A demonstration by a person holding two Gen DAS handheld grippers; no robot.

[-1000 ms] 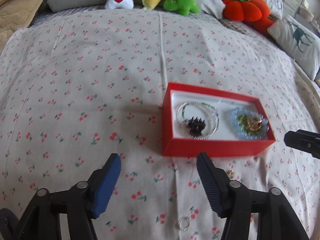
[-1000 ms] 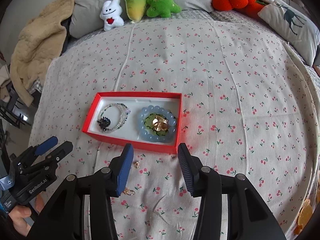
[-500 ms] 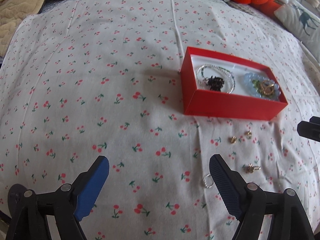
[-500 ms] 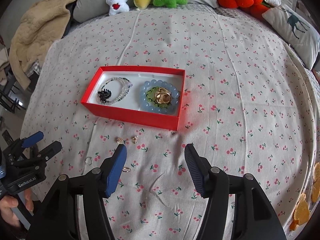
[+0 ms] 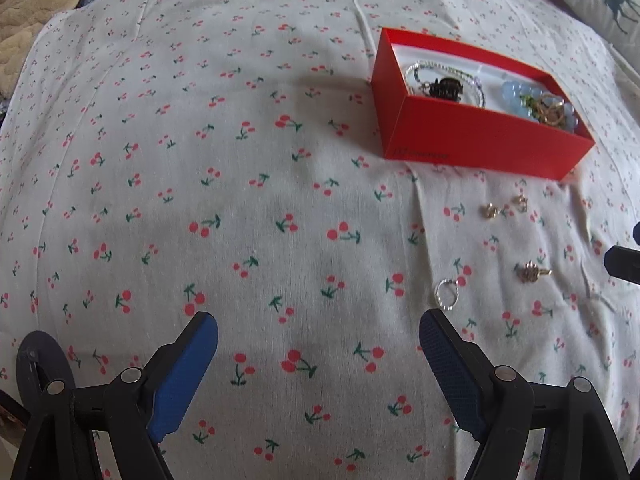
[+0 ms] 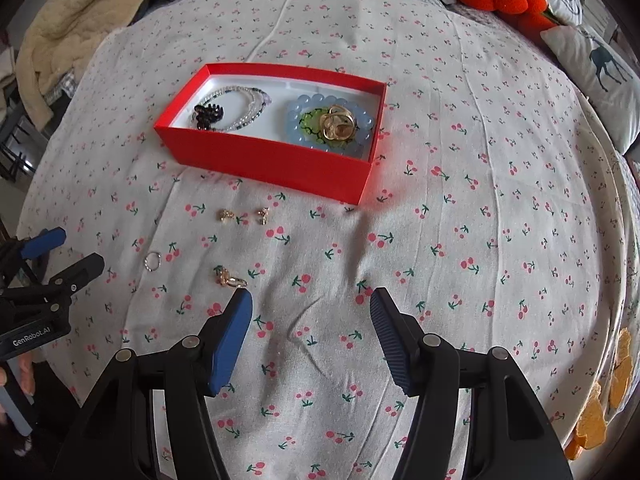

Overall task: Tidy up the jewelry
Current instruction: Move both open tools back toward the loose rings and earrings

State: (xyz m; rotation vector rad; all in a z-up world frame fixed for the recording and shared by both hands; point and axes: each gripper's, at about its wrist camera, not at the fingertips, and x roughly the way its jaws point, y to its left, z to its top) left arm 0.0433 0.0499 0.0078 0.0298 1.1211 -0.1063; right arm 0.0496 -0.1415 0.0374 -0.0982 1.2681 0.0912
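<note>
Bracelets and a clip already lie in the red box (image 6: 276,164), far beyond both jaws. Four small pieces remain loose: the gold ring (image 6: 230,278) sits just off the right gripper (image 6: 312,344)'s left pad, the silver hoop (image 5: 447,300) just past the left gripper (image 5: 318,376)'s right pad. Both grippers' jaws stand spread and empty, the left having just widened earlier in the second.

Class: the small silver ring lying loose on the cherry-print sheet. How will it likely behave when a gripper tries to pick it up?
The silver ring is a thin hoop lying flat, so the fingers may slide over it. The sheet looks soft and creased, so the ring could sink rather than roll. It probably weighs little and holds its shape.
</note>
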